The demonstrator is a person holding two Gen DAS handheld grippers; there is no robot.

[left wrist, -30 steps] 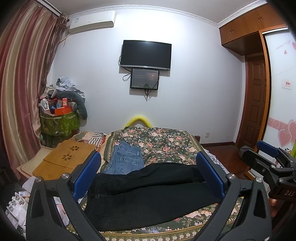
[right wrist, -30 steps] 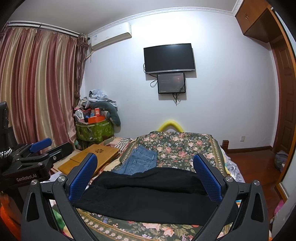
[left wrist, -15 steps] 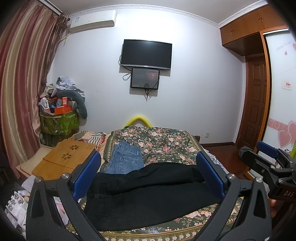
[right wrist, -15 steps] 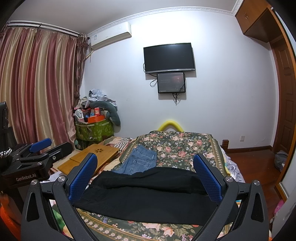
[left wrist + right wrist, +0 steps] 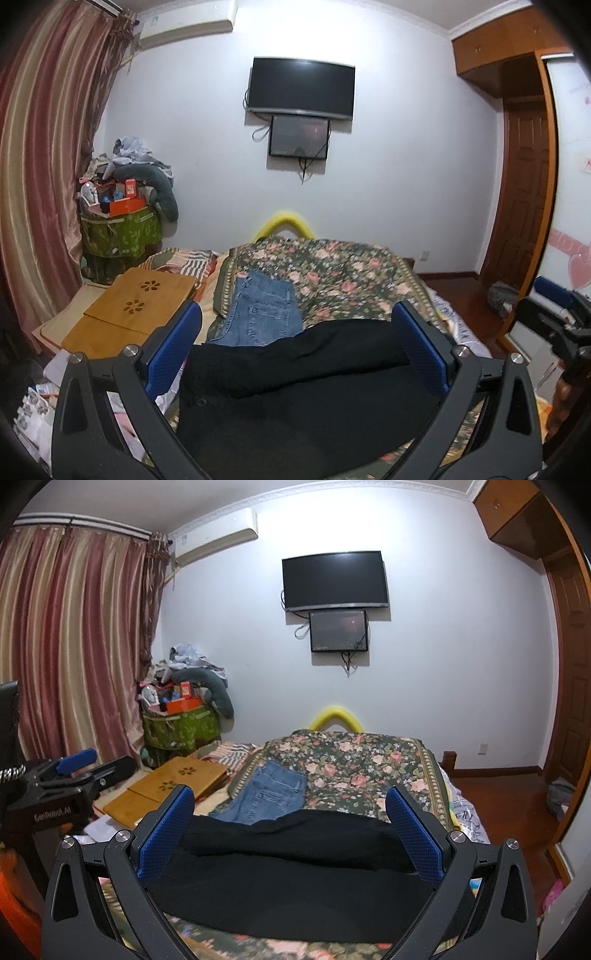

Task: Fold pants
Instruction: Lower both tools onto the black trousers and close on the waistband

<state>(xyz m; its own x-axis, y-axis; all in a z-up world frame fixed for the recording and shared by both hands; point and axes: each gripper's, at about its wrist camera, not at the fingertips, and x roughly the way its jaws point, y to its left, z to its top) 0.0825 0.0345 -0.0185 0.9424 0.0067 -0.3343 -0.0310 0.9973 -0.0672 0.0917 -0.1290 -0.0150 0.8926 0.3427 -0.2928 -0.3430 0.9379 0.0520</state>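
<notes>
Black pants [image 5: 295, 384] [image 5: 291, 871] lie spread across the near end of a floral bedspread [image 5: 332, 269] [image 5: 369, 760], one leg laid over the other. My left gripper [image 5: 295, 343] hovers open above them, blue pads wide apart, nothing held. My right gripper [image 5: 290, 819] is open too, above the same pants, and shows in the left wrist view at the right edge [image 5: 557, 314]. The left gripper appears in the right wrist view at the left edge [image 5: 74, 768]. Folded blue jeans [image 5: 258, 314] [image 5: 269, 790] lie just beyond the black pants.
A bamboo lap desk [image 5: 129, 310] [image 5: 173, 782] sits left of the bed. A green bin piled with clutter [image 5: 118, 225] stands by the striped curtain [image 5: 40, 177]. A wall TV [image 5: 301, 88] hangs ahead. Wooden floor and a door [image 5: 524, 192] are on the right.
Both views have shifted slightly; the grippers have edged a little closer to the black pants. Both stay open and the pants have not moved.
</notes>
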